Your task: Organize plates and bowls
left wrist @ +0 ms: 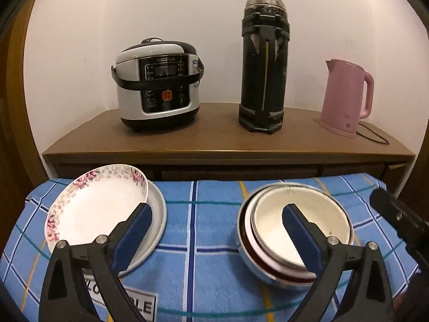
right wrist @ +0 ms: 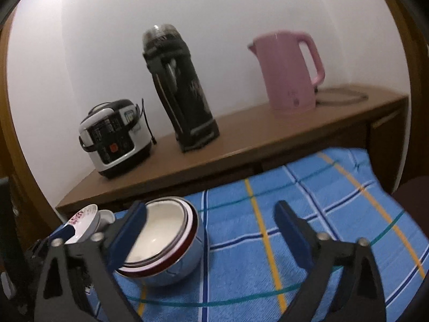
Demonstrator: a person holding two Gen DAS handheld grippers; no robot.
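Your left hand-held gripper [left wrist: 217, 237] jaws apart and empty, floral plate [left wrist: 93, 206] on grey plate [left wrist: 158, 214] behind its left finger, nested bowls [left wrist: 295, 230] behind its right finger, your right hand-held gripper [right wrist: 211, 237] apart, empty, those bowls at its left finger, blue checked worktop [right wrist: 308, 187] beneath.

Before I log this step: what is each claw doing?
Left claw: open, holding nothing.
Right claw: open, holding nothing.

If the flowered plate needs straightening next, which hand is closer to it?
Probably the left. The left gripper hangs open with one finger over the flowered plate, whereas the right gripper sits beside the stacked bowls, farther from that plate.
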